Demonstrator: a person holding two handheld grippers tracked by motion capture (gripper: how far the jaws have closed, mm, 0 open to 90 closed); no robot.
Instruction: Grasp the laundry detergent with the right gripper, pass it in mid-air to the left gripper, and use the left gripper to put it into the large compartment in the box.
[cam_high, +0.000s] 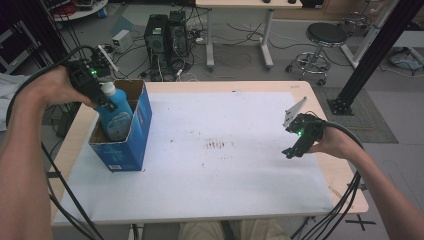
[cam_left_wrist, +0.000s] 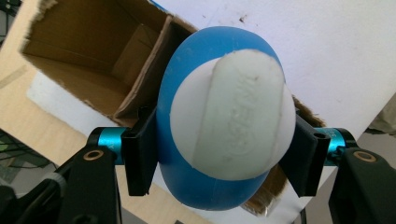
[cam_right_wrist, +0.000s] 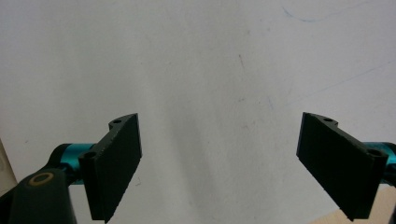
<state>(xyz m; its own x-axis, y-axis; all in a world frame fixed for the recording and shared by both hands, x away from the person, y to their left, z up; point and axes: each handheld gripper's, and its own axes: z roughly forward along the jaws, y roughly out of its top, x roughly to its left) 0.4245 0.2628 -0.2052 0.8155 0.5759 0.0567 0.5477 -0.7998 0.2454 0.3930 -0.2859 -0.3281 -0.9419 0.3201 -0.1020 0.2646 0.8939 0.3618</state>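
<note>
Jaws of the left gripper (cam_left_wrist: 224, 156) pinch the bottle (cam_left_wrist: 224, 126) over the box (cam_high: 131, 131) at upper left of the frame, and I judge it may snag the rim, while the right gripper (cam_right_wrist: 219, 158) stands spread.

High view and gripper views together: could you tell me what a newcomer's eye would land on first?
Most striking is the blue bottle with its white cap, clamped by the left gripper inside the open blue cardboard box at the table's left edge. On the right, the right gripper hangs open over the white table cover.
</note>
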